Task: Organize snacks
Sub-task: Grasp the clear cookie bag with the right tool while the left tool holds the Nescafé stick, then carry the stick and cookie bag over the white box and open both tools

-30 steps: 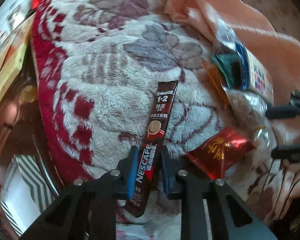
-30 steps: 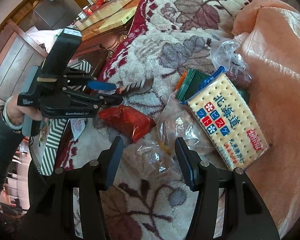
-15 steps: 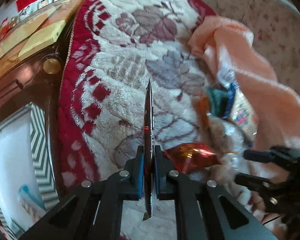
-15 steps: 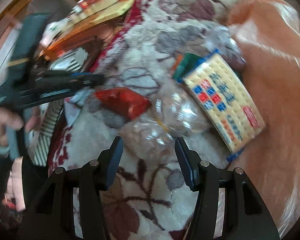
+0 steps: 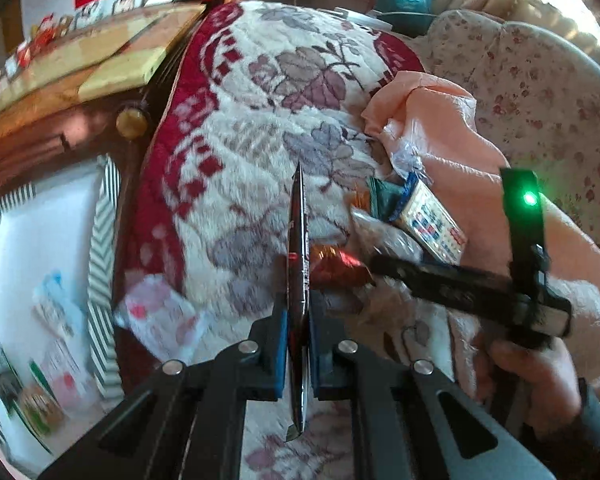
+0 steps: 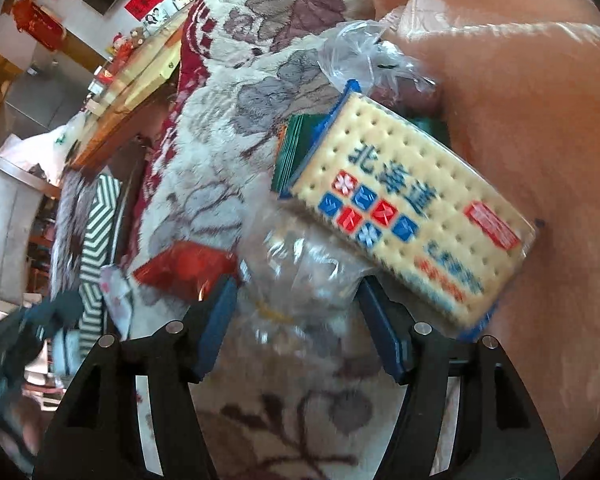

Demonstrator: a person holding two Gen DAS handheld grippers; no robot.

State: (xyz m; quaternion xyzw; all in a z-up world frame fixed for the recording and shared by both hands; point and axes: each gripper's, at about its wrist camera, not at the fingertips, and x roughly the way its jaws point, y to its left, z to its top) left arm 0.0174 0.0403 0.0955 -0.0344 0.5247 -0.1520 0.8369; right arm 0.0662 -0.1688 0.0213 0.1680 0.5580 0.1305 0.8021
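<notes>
left gripper [image 5: 298, 344] clamped tight on coffee stick [image 5: 298, 280], edge-on | right gripper [image 6: 296, 320] jaws just spread wider, clear bag [image 6: 300, 276] sitting between them | cracker pack [image 6: 412, 216] just past its right finger

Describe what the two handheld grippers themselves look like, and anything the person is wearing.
Both are matte black plastic with blue pads and silver screws: the left gripper and the right gripper. Seen from the left wrist, the right gripper's body carries a lit green light. The hand gripping it emerges from a dark sleeve.

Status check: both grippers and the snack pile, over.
Left gripper shut on coffee stick, edge-on. Right gripper just opened wider, straddling clear bag. Cracker pack overlaps bag's far side.
</notes>
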